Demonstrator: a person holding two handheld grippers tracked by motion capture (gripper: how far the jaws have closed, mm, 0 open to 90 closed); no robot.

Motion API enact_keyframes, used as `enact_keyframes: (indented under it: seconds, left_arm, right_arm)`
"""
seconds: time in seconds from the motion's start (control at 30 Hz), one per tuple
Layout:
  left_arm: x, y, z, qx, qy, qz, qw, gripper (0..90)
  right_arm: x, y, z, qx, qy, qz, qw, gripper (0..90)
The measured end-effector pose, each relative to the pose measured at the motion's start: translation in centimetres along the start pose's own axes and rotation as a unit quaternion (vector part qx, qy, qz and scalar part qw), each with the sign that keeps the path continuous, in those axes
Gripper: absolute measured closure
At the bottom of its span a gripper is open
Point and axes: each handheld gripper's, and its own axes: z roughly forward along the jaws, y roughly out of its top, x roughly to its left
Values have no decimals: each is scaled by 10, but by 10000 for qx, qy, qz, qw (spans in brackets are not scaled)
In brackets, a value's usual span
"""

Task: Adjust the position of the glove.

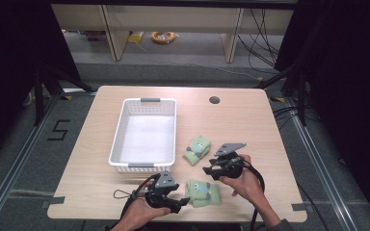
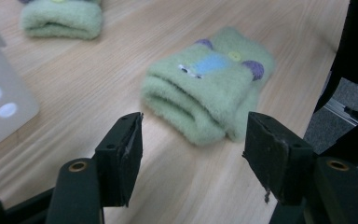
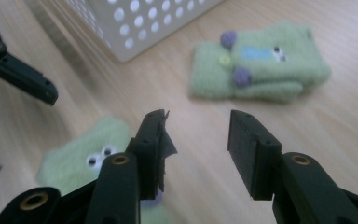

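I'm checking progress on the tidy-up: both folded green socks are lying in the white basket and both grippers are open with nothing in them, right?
Not quite: the white basket holds nothing. The high view shows both folded green socks on the table to its right. The left gripper and right gripper are open and hold nothing.

the folded sock (image 2: 209,84) just ahead of the left gripper (image 2: 193,149) is fuzzy pale-green fleece cloth. the counter (image 2: 98,79) beneath looks like smooth matt light wood. the basket (image 3: 140,23) beyond the right gripper (image 3: 196,144) is white perforated plastic; the pads (image 3: 161,144) look matt black, frayed.
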Motion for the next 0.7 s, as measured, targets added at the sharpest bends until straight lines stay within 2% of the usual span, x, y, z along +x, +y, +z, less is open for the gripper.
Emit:
enact_keyframes:
  seconds: [0.03,0.1,0.13,0.2,0.23,0.27,0.3,0.33,0.37,0.4,0.47,0.5,0.53,0.57,0.6,0.63,0.67,0.7]
  left_arm:
    - [1,-1,-2,21,-2,20,10000,363]
    - [4,-4,-6,130,47,33,9999,356]
    - [4,-5,-5,-25,22,-61,10000,352]
    - [6,-8,-8,4,60,-130,9999,351]
    - [8,-9,-10,-17,98,-176,9998,351]
    - [10,-10,-11,-25,91,-141,9999,351]
    - [12,-10,-12,44,135,-61,9999,349]
    - [11,-11,-12,-67,92,-215,9997,349]
    - [13,-11,-14,56,166,-146,9997,349]
    - [12,-12,-13,-46,126,-277,9995,349]
    - [13,-14,-15,-52,123,-284,9995,349]
    - [14,-14,-16,-41,166,-174,9997,349]
    - [13,-15,-16,-122,117,-291,9994,349]
    - [15,-16,-18,-18,150,-234,9996,349]
    - [14,-17,-18,-106,151,-315,9993,349]
    - [16,-17,-19,-23,154,-286,9995,349]
    - [15,-17,-18,-125,168,-373,9991,349]
    - [16,-17,-19,-110,172,-309,9993,349]
  right_arm:
    - [0,5,3,51,-4,-73,10000,578]
    - [1,13,12,90,45,43,9999,581]
    - [-2,17,19,69,29,-18,10000,583]
    - [-4,23,26,237,41,-42,9997,585]
    - [-2,30,38,355,-61,48,9993,588]
    - [-2,30,38,355,-61,48,9993,588]
    - [-3,35,48,342,34,-148,9993,588]
    - [-3,35,48,342,34,-148,9993,588]
    - [-3,38,52,435,63,-160,9989,589]
    - [-4,41,58,447,1,-225,9987,590]
    - [-4,45,69,562,-82,-144,9983,598]
    - [-4,46,70,591,-45,-231,9980,603]
    - [-6,48,73,563,-78,-362,9977,610]
    - [-5,49,76,568,-42,-321,9979,610]
    - [-5,50,77,545,-120,-307,9980,611]
    - [-7,50,79,529,-180,-340,9979,611]
    - [-8,50,83,673,-272,-428,9964,612]
    - [-9,50,84,715,-310,-462,9959,610]
